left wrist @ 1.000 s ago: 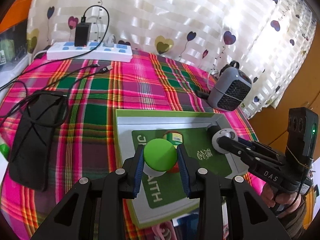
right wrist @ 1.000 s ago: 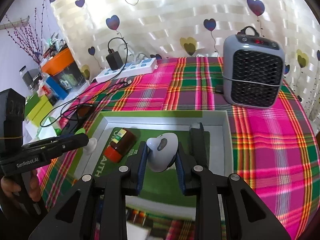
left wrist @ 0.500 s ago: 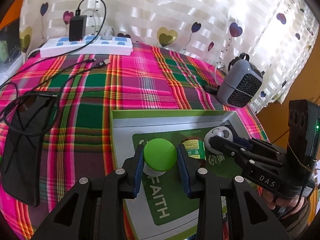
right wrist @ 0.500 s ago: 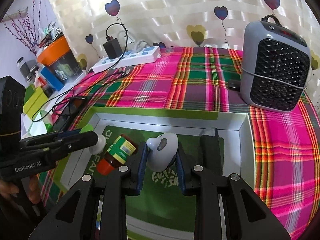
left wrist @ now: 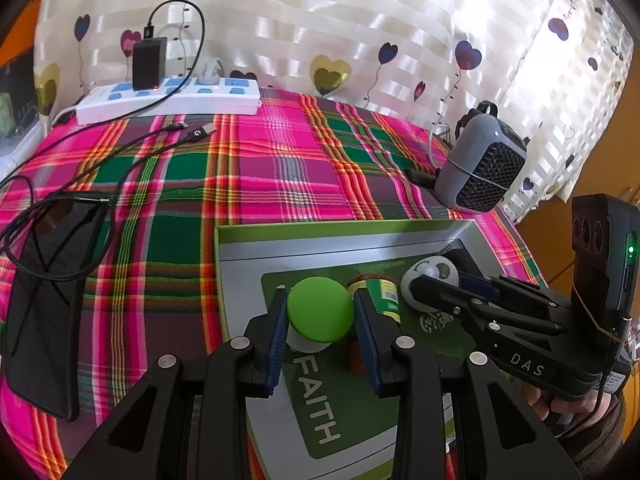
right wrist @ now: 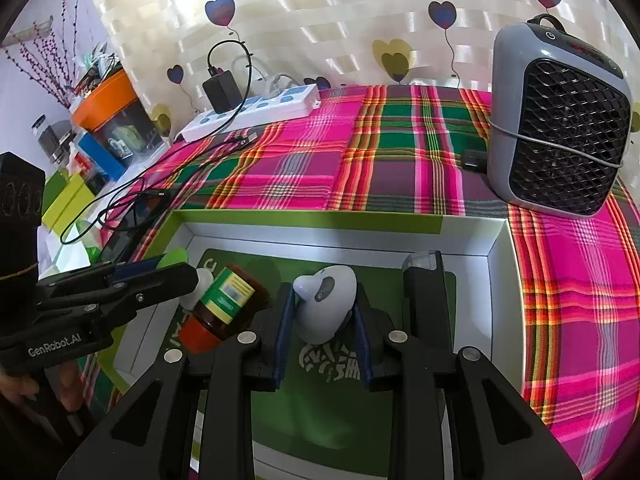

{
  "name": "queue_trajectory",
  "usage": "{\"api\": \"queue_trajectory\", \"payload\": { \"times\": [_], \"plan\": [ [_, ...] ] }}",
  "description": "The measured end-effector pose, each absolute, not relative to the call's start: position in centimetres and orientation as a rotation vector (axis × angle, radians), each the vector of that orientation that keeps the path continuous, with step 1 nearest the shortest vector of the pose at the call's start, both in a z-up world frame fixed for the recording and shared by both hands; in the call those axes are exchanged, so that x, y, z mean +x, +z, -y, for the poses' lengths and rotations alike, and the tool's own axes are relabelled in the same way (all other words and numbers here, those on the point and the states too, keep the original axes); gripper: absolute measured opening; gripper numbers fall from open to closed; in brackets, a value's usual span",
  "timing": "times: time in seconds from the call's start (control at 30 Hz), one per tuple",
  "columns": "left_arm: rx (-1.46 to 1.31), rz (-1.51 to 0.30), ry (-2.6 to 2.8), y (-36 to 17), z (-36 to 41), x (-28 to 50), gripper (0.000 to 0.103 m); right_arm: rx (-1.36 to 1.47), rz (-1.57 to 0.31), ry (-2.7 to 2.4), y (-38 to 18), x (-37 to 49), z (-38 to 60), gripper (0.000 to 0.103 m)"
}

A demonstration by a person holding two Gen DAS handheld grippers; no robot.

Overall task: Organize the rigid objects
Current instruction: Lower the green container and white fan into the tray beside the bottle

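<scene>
Two pieces held low inside the green box (right wrist: 494,240): green-capped bottle (left wrist: 320,309) clamped in left tongs (left wrist: 320,322), white gadget (right wrist: 326,305) in right tongs (right wrist: 325,318); brown jar (right wrist: 226,307) lies on its side between them, cap toward the near edge

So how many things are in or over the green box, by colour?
Green-capped thing, in the left gripper: 1
White and grey thing, in the right gripper: 1
Brown bottle: 1
Black thing: 1
Total: 4
</scene>
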State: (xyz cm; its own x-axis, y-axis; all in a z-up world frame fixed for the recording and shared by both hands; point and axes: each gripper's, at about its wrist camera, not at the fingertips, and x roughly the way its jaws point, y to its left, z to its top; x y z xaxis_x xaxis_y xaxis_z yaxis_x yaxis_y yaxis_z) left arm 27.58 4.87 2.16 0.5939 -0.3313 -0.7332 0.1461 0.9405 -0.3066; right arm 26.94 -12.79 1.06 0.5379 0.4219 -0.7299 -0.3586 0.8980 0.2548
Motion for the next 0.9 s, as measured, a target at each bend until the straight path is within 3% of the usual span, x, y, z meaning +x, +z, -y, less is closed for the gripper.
{"api": "queue_trajectory", "payload": {
  "times": [0.4, 0.57, 0.9],
  "plan": [
    [-0.205, -0.891, -0.274, 2.16, -4.69, 27.61, 0.032, 0.061, -0.881, 0.451, 1.03, 26.87, 12.60, 0.030],
    [-0.204, -0.891, -0.274, 2.16, -4.68, 27.58, 0.033, 0.061, -0.882, 0.455, 0.99, 26.87, 12.51, 0.045],
    [-0.217, -0.879, -0.270, 2.43, -4.88, 27.46, 0.038, 0.054, -0.868, 0.450, 1.10, 26.60, 12.50, 0.045]
  ]
}}
